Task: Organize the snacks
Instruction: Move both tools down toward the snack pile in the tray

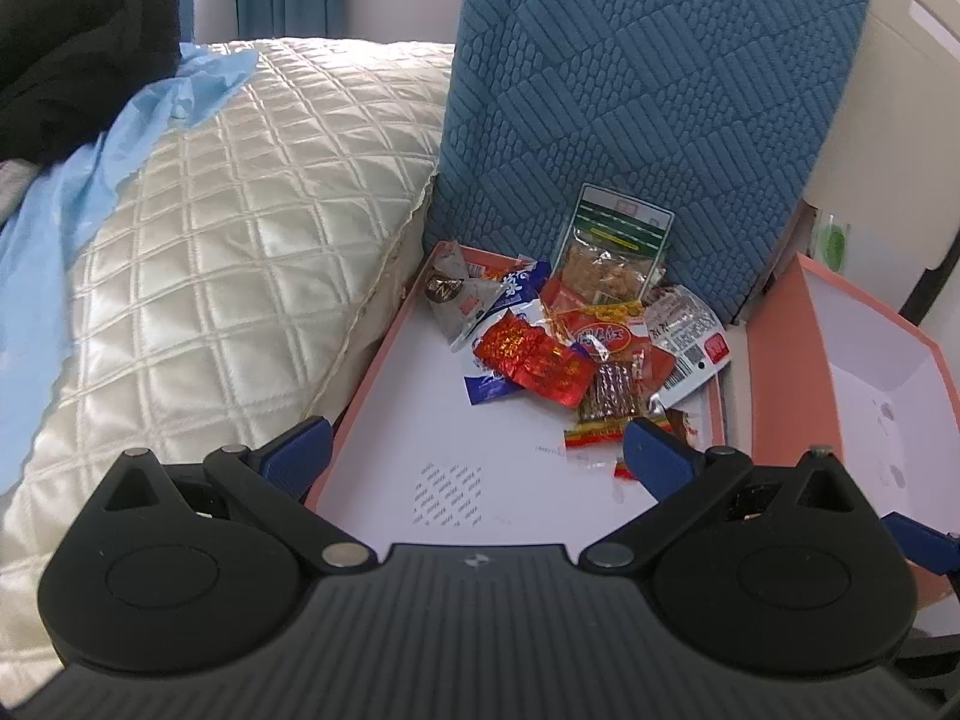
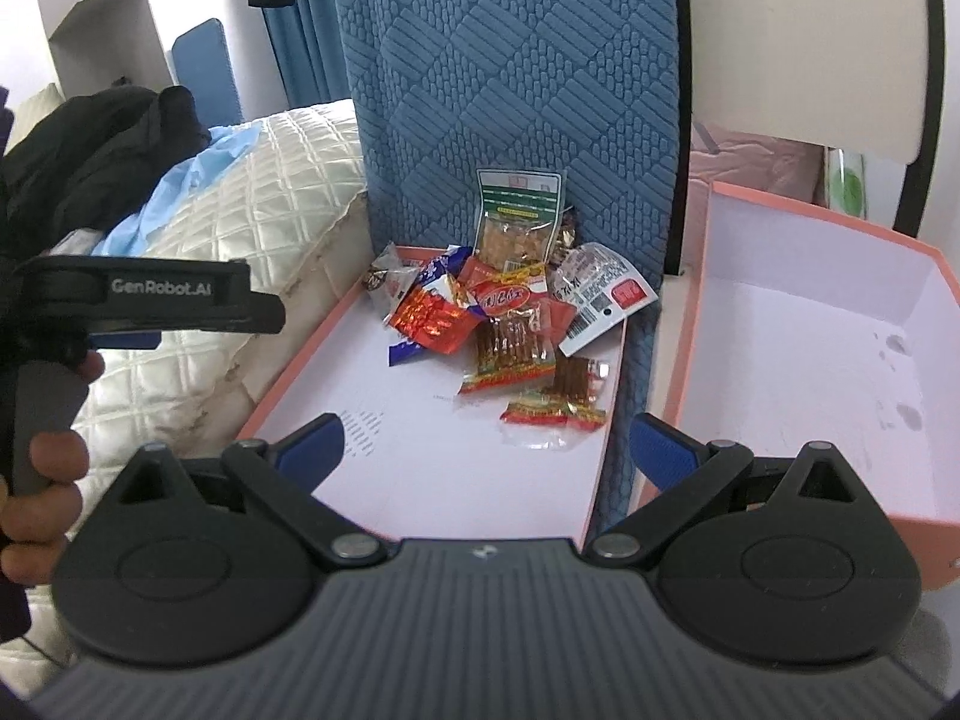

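Note:
A pile of snack packets (image 1: 576, 336) lies at the far end of a shallow pink box lid (image 1: 360, 396) with a white inside. It also shows in the right wrist view (image 2: 504, 324). A green-topped packet (image 1: 612, 252) leans on the blue cushion behind. A deeper pink box (image 2: 828, 336) with nothing in it stands to the right. My left gripper (image 1: 477, 450) is open and empty over the lid's near end. My right gripper (image 2: 486, 450) is open and empty, short of the pile.
A blue textured cushion (image 1: 636, 90) stands upright behind the lid. A cream quilted pillow (image 1: 228, 228) lies to the left, with light blue cloth (image 1: 72, 180) and black clothing (image 1: 72, 60) beyond. A white chair (image 2: 810, 48) is at the right.

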Demonstrator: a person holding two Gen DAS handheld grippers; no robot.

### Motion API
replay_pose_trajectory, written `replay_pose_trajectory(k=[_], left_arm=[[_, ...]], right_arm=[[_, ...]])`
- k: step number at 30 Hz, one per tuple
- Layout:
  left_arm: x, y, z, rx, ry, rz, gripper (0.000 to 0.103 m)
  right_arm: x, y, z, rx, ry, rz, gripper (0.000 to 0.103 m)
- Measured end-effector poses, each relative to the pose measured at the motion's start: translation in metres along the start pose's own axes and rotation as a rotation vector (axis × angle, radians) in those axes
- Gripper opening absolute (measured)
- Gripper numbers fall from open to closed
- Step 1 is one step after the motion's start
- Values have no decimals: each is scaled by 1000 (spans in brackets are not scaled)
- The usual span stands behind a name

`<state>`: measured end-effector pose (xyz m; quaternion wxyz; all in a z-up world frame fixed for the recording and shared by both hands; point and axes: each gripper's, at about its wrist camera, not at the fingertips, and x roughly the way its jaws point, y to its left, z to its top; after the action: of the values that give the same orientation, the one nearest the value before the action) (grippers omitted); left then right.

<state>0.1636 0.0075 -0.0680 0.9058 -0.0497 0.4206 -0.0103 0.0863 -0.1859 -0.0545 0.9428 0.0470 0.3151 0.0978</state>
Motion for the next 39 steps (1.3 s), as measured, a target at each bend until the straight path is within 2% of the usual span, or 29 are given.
replay_pose_trajectory(k=[1,3,11,18,22,25,30,39], left_arm=[[5,1,3,-4,5,-2,103],[16,2,8,-12,14,-7,103],[65,15,21,-66,64,-56,103],[107,19,31,-75,91,-108,103],[133,21,36,-82,101,-159,103],[154,21,40,-93,118,-198,102],[184,16,46,-55,141,-231,96],[229,8,48,47,165,-248,82]], right_arm=[[5,-1,2,1,3,-1,102],[15,-1,5,0,14,-4,95],[52,-2,15,-29,33,2,94],[91,-5,26,-48,38,-16,93],[119,-8,28,-54,70,-15,82],[136,-6,27,-70,86,-13,82],[164,-4,26,-123,75,-53,81],[219,-4,24,-198,134,-133,82]])
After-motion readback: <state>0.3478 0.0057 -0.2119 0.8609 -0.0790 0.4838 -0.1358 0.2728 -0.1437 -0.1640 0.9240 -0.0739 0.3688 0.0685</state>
